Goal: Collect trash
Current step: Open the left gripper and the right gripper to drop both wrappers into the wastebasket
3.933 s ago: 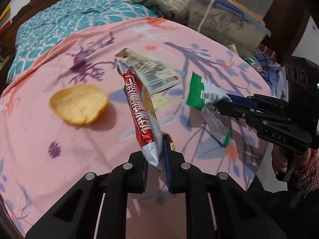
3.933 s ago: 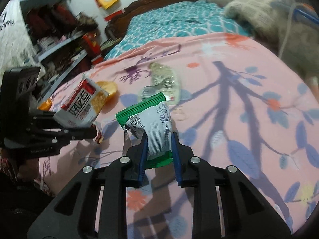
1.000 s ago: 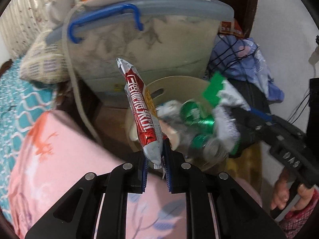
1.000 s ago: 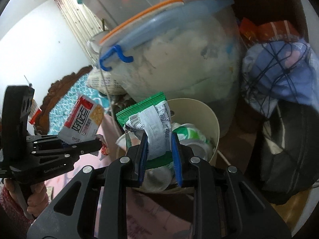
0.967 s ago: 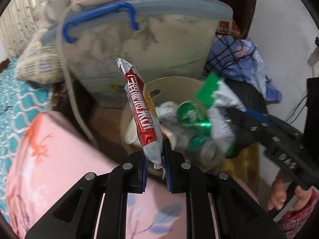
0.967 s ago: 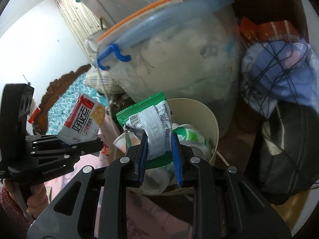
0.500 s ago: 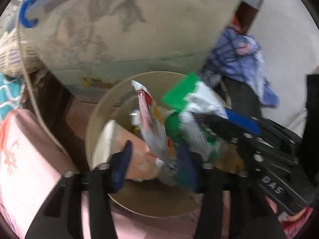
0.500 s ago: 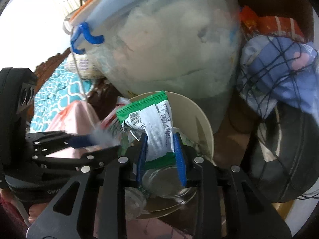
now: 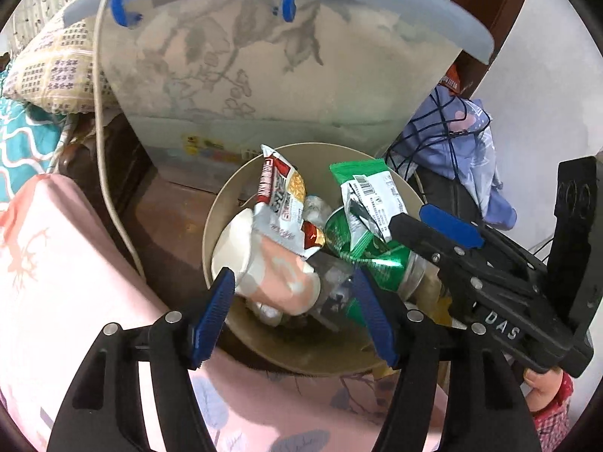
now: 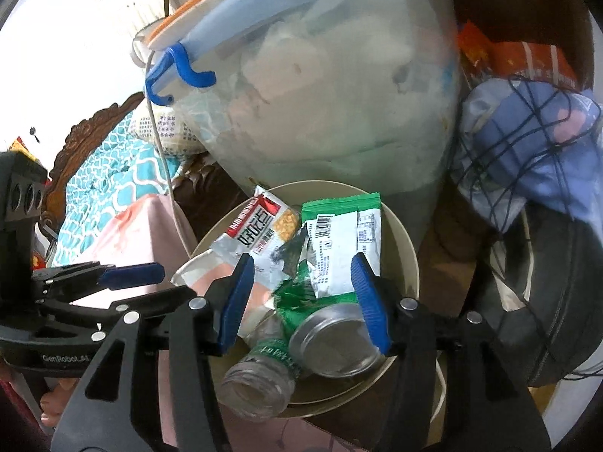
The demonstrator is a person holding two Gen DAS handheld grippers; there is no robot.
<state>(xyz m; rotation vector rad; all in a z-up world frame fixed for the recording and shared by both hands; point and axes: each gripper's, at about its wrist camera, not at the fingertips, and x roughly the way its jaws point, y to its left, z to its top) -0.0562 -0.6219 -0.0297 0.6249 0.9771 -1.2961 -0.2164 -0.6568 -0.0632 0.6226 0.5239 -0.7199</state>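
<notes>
Left wrist view first: nearest the lens, the left hand-held gripper (image 9: pixel 292 292) has just been spreading its jaws, and nothing is pinched between them. Just past it the red wrapper (image 9: pixel 280 203) lies loose on the pile inside the beige bin (image 9: pixel 226 203), propped against a pink cup (image 9: pixel 271 263). To the right, the right hand-held gripper (image 10: pixel 299 284) has likewise just been opening, and the green wrapper (image 10: pixel 341 243) sits free on a green can (image 9: pixel 380 260), its top at the far rim. I'd say both drops look done. Lift each hand straight up so the pads don't snag a wrapper. Behind stands a large lidded tub (image 9: pixel 264 64).
</notes>
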